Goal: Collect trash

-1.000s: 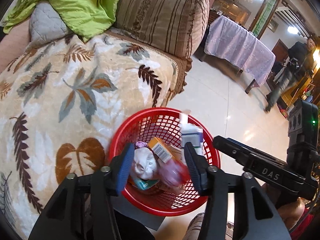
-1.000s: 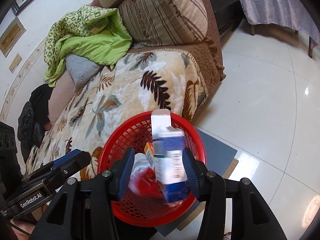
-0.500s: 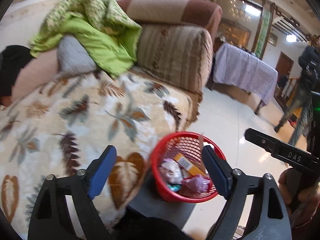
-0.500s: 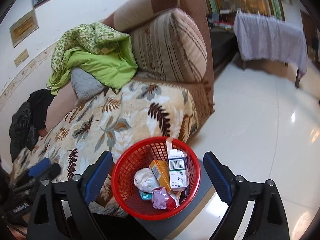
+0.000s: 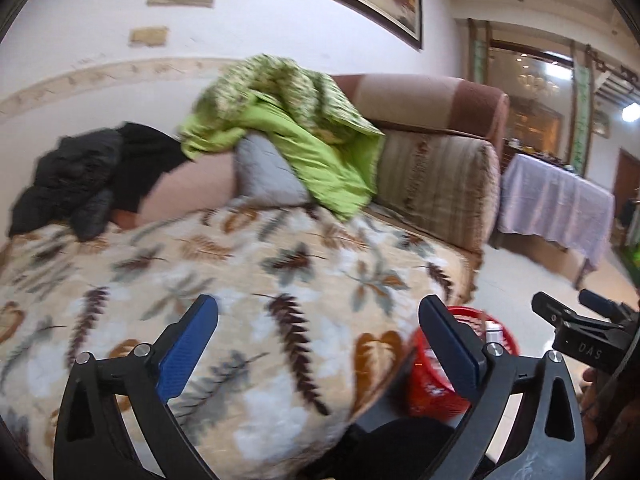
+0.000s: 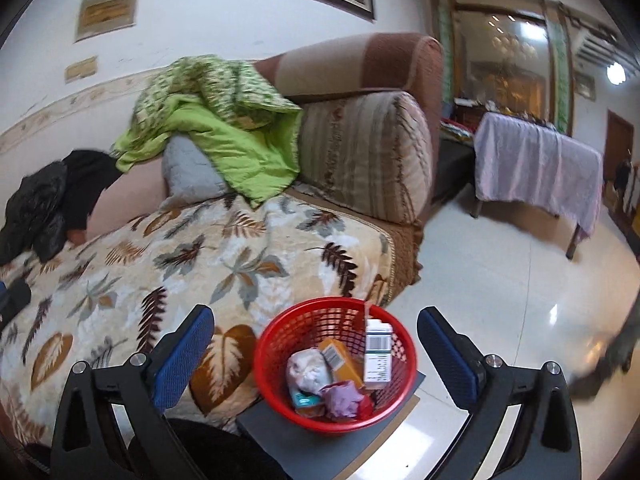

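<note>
A red mesh basket (image 6: 276, 340) sits on a grey board beside the sofa. It holds a white and blue carton (image 6: 378, 354), an orange box (image 6: 340, 360), a crumpled white wad (image 6: 306, 370) and a purple wrapper (image 6: 342, 398). My right gripper (image 6: 316, 350) is open and empty, raised above and in front of the basket. My left gripper (image 5: 318, 340) is open and empty over the leaf-patterned blanket (image 5: 240, 280). In the left wrist view the basket (image 5: 430, 392) shows partly behind the right finger (image 5: 452, 348).
A sofa with a striped armrest (image 6: 360, 156) carries a green quilt (image 6: 216, 120), a grey pillow (image 6: 188, 176) and black clothing (image 6: 44, 204). A table with a lilac cloth (image 6: 536, 168) stands on the tiled floor (image 6: 500, 288) at the right. The right gripper's body (image 5: 580, 340) shows in the left wrist view.
Both grippers opened, dropped their trash into the basket and pulled up and back. The carton now stands inside the basket. The left view swung left over the sofa.
</note>
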A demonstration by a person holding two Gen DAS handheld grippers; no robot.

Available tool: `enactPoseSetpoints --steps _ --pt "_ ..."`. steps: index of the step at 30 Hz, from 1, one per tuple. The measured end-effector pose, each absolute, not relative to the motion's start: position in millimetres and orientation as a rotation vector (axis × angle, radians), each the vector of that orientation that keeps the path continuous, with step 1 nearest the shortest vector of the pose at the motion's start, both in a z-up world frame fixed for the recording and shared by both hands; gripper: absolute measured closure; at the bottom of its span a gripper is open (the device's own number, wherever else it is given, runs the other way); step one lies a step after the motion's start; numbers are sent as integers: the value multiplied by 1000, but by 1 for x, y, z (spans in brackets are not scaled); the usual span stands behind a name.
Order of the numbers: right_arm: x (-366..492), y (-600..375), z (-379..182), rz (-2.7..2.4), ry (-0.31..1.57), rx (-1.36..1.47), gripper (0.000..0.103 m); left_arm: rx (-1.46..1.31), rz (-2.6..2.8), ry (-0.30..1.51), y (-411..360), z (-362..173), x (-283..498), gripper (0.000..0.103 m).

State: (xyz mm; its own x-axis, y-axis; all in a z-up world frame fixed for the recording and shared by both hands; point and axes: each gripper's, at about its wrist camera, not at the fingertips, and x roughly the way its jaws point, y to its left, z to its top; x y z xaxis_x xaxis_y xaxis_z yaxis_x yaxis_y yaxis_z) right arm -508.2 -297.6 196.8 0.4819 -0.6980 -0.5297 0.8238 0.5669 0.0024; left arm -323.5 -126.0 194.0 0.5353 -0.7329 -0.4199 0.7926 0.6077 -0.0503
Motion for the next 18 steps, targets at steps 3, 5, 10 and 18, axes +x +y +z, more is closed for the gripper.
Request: enactPoseSetpoints --steps 3,5,10,18 --pt "-498 -282 193 -938 550 225 0 195 -816 400 -115 191 -330 0" --pt "-494 -276 190 -913 567 216 0 212 -770 385 -107 190 -336 0" --pt "-497 -267 186 -945 555 237 0 241 -672 350 -87 185 -352 0" --pt "-502 -261 180 -984 567 239 0 303 -693 389 -88 179 -361 0"
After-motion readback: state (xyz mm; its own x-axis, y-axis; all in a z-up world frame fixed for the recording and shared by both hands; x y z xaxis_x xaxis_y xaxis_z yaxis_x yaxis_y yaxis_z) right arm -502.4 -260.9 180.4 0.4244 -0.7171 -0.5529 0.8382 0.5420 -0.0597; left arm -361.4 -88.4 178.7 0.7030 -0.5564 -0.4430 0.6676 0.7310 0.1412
